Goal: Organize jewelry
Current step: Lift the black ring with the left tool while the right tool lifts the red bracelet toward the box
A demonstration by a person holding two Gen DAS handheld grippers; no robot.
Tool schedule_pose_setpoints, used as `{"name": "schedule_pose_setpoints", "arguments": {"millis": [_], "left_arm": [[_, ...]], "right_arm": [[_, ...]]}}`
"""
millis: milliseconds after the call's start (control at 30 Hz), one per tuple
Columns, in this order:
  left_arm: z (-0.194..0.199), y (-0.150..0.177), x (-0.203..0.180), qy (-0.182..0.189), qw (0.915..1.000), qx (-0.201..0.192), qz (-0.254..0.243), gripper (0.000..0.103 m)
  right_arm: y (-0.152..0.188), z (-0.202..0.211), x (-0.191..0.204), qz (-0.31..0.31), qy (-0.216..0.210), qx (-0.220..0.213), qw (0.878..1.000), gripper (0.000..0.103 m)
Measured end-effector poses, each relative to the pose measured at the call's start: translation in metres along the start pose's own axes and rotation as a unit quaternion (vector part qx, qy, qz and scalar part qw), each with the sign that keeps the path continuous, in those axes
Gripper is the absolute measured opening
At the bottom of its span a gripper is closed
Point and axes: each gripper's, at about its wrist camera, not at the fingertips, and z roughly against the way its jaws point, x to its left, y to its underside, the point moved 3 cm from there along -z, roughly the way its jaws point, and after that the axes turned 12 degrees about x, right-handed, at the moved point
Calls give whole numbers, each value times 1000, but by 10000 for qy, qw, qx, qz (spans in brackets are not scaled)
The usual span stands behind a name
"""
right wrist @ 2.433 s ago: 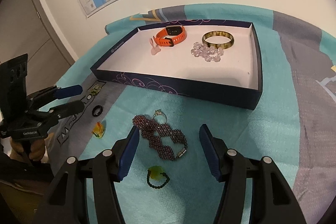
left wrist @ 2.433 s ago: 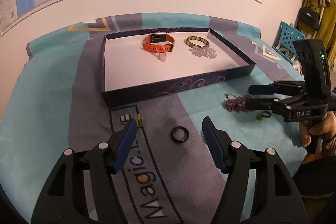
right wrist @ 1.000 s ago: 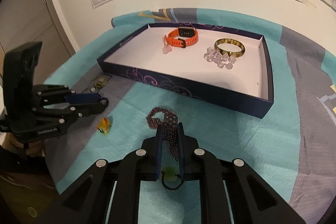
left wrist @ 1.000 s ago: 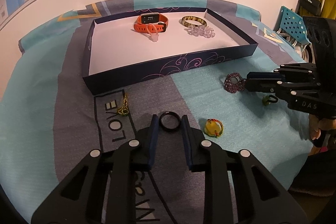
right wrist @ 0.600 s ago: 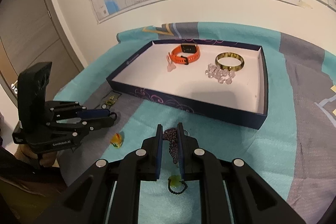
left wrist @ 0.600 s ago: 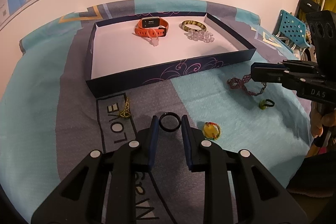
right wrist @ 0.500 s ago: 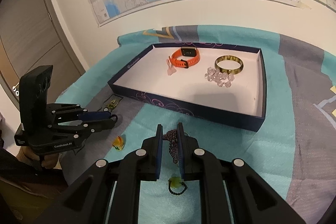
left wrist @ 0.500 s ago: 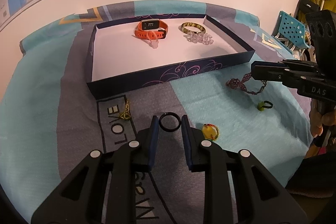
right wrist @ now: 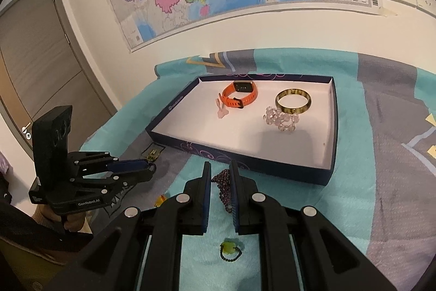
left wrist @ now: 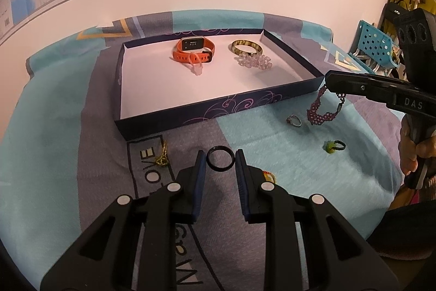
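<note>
My left gripper (left wrist: 220,155) is shut on a black ring (left wrist: 209,164), held just above the grey stripe of the cloth. My right gripper (right wrist: 220,165) is shut on a purple beaded bracelet (right wrist: 222,186). In the left wrist view the bracelet (left wrist: 317,111) hangs off the cloth from that gripper (left wrist: 331,81), near the tray's right front corner. The dark blue tray (left wrist: 218,111) with a white floor holds an orange watch (left wrist: 193,49), an amber bangle (left wrist: 246,47), a clear bead bracelet (left wrist: 254,62) and a small pink piece (left wrist: 197,68).
Loose on the teal and grey cloth lie a silver ring (left wrist: 294,120), a green bead ring (left wrist: 333,146), a yellow-orange piece (left wrist: 269,176) and a gold chain (left wrist: 162,157). A person's hand (left wrist: 408,152) holds the right gripper. A wall with a map stands behind the tray.
Both grippers went from open to shut, left on the black ring, right on the purple bracelet. The right one then rose, lifting the bracelet and uncovering the silver ring.
</note>
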Motion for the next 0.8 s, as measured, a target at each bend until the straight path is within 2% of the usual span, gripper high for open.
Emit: {"name": "schedule_pose_setpoints", "arguments": {"millis": [800], "left_arm": [[8,-20,-8,50,9997,-175,-134,22]], "right_arm": [[-22,10,1,108,-46,-245,9996,12]]}}
